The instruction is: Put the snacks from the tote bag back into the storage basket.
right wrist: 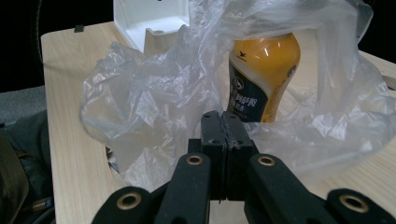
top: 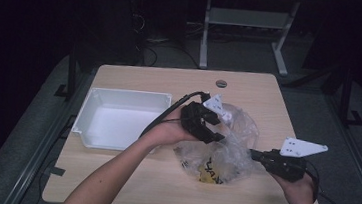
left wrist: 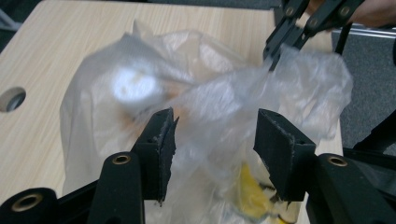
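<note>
one clear plastic bag [top: 225,146] lay crumpled near the table's [top: 125,187] front edge, with one orange drink bottle [right wrist: 261,74] inside it. the right gripper [top: 255,155] had its jaws pressed together on a fold of the bag's rim. the left gripper [left wrist: 215,140] hovered over the bag with jaws apart, film loose between them, unpinched. farther back and to the left sat one white plastic bin [top: 117,118], apart from the bag.
</note>
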Demonstrator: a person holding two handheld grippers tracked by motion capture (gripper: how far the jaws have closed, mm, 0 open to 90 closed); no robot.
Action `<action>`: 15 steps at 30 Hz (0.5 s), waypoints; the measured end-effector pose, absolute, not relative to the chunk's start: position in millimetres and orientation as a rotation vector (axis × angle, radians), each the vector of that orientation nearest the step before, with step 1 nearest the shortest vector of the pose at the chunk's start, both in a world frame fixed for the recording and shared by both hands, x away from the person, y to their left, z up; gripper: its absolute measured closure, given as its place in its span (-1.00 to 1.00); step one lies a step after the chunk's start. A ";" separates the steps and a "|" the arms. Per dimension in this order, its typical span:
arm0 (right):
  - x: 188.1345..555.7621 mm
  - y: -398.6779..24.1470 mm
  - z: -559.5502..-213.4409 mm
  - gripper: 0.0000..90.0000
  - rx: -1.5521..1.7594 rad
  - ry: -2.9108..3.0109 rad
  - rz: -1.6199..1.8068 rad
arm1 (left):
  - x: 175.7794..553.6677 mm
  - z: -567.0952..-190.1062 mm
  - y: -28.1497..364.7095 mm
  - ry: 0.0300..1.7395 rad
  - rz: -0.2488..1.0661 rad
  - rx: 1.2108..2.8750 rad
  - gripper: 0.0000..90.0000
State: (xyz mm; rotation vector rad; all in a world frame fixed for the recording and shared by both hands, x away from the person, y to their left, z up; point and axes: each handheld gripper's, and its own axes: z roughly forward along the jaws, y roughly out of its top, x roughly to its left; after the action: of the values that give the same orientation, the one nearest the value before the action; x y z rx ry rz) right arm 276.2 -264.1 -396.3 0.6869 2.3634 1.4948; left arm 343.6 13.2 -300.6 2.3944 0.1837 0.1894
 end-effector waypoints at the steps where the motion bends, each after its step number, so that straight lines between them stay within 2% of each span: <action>1: 276.3 -263.5 -396.0 0.98 0.680 2.365 1.496 | 343.3 -300.3 11.1 0.178 0.204 2.400 0.00; 5: 275.5 -260.6 -393.9 0.98 0.663 2.366 1.498 | 346.3 -304.1 5.7 0.193 0.219 2.410 -0.09; 10: 274.8 -260.1 -392.1 0.98 0.654 2.359 1.509 | 349.6 -312.5 0.6 0.208 0.229 2.461 -0.01; 13: 274.2 -259.8 -390.3 0.98 0.649 2.354 1.522 | 349.3 -316.4 -1.8 0.220 0.273 2.474 0.20; 15: 273.8 -259.6 -388.7 0.98 0.639 2.348 1.534 | 348.5 -318.1 -3.0 0.209 0.287 2.485 0.50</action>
State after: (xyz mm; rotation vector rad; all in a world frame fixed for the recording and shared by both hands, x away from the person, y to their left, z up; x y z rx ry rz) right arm 273.8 -259.6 -388.7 0.6388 2.3475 1.5343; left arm 348.5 -3.0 -318.1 2.4846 0.2093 0.2869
